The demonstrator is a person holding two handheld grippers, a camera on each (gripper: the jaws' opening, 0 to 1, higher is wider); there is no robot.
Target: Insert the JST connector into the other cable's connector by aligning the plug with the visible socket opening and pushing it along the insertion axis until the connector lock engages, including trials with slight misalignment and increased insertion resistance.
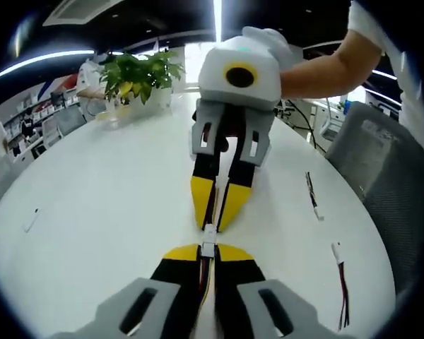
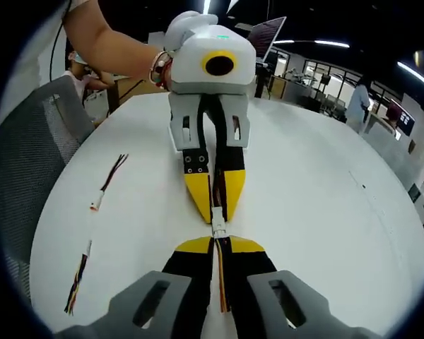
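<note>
In the left gripper view, the left gripper [image 1: 208, 251] with its black and yellow jaws is seen closed tight on a small white JST connector [image 1: 208, 246] with thin coloured wires. Facing it tip to tip, the right gripper [image 1: 215, 224] is seen pinched on the other cable's white connector [image 1: 209, 230]. The 2 white pieces are touching, held just above the round white table [image 1: 106, 205].

In the right gripper view, the same meeting is seen from the other side: the right gripper [image 2: 220, 247] near, the left gripper [image 2: 215, 217] across from it, the joined white pieces [image 2: 218, 229] between them.

2 spare cables with white plugs [image 1: 313, 195] [image 1: 340, 281] are laid on the table off to the side, well apart from the grippers. Nothing is seen between the tips except the connectors.

Farther off, a green potted plant [image 1: 138, 76] is set on the table. A grey mesh chair [image 1: 381, 176] is placed beside the table edge. A bare arm [image 1: 325, 67] is seen behind the right gripper. Long ceiling lights [image 1: 217, 18] are seen in the office room.
</note>
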